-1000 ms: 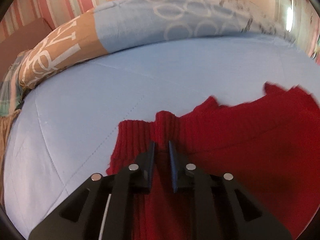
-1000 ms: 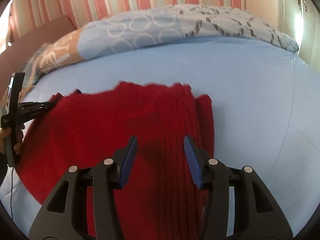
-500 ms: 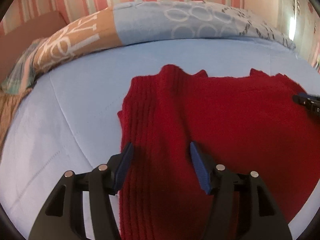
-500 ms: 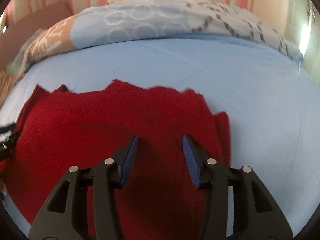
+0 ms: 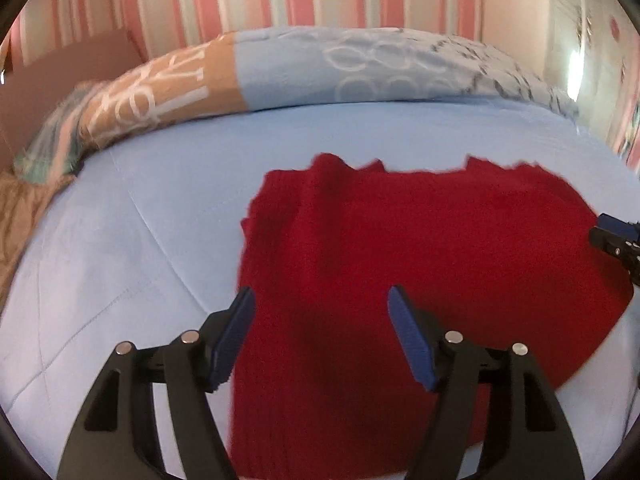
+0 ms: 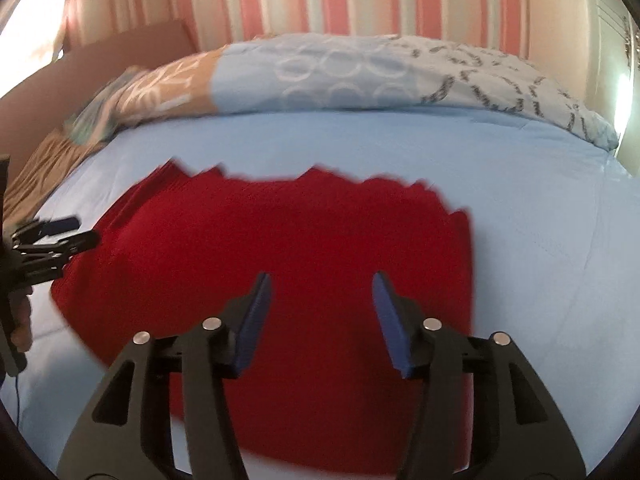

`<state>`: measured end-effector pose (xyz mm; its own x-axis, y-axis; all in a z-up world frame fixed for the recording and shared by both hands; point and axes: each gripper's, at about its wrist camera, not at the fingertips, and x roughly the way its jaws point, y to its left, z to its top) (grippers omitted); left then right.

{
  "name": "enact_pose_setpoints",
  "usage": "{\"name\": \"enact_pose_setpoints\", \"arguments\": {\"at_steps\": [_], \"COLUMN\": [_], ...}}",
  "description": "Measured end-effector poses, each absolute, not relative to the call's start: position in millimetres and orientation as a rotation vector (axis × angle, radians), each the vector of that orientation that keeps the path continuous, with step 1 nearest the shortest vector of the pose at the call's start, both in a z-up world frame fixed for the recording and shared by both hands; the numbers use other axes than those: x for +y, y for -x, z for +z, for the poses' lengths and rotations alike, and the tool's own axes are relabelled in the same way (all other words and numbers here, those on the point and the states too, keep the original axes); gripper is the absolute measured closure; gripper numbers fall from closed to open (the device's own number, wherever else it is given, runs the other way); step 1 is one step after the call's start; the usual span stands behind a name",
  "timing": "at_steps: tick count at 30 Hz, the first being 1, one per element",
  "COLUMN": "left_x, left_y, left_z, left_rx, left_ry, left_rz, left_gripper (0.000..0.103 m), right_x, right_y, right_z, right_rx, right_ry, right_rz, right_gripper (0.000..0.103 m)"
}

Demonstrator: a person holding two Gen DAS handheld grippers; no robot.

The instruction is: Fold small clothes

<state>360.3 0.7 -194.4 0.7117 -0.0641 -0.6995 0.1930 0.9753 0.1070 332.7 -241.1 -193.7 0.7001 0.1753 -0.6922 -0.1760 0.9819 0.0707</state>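
Red ribbed knit garment (image 5: pixel 420 280) lies flat on light-blue quilted bedsheet (image 5: pixel 140 248).
Left gripper (image 5: pixel 320 300) and right gripper (image 6: pixel 322 284) hover above it, jaws wide, holding nothing.

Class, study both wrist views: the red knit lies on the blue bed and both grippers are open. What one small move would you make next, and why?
Probably lower the left gripper onto the ribbed left edge of the red sweater and close on it. Both it and the right gripper hover open, holding nothing, while the sweater lies flat on the blue sheet, so a fresh grasp seems needed before any further fold.
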Motion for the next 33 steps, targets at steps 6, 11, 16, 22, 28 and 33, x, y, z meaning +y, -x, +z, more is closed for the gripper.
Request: {"name": "enact_pose_setpoints", "arguments": {"at_steps": [6,11,16,22,28,33], "left_x": [-1.1,14.9,26.1,34.3,28.9,-3.5], "left_y": [-341.1,-337.1,-339.5,-346.9,-346.7,-335.2], "left_z": [-226.6,-232.9,-234.8,-243.0,-226.1,-186.7], "left_rx": [0.813,0.826,0.845,0.880,0.888,0.824], "left_ry": [-0.223,-0.186,-0.154,-0.127,-0.143,-0.125], "left_rz": [-0.060,-0.036,-0.008,-0.007,0.012,-0.061], "left_gripper": [0.032,0.031,0.022,0.017,0.019,0.019], "right_x": [-214.7,-254.5,-278.2,-278.5,-281.0,-292.3], "right_y": [-307.4,-304.2,-305.5,-308.6,-304.8,-274.1], "right_z": [-221.0,-227.3,-233.8,-236.7,-225.4,-188.6], "right_rx": [0.856,0.887,0.927,0.931,0.922,0.800], "right_ry": [0.073,0.009,-0.056,-0.063,-0.087,-0.221], "right_rz": [0.112,-0.026,-0.020,-0.026,0.030,0.067], "right_gripper": [0.045,0.046,0.055,0.055,0.052,0.023]}}
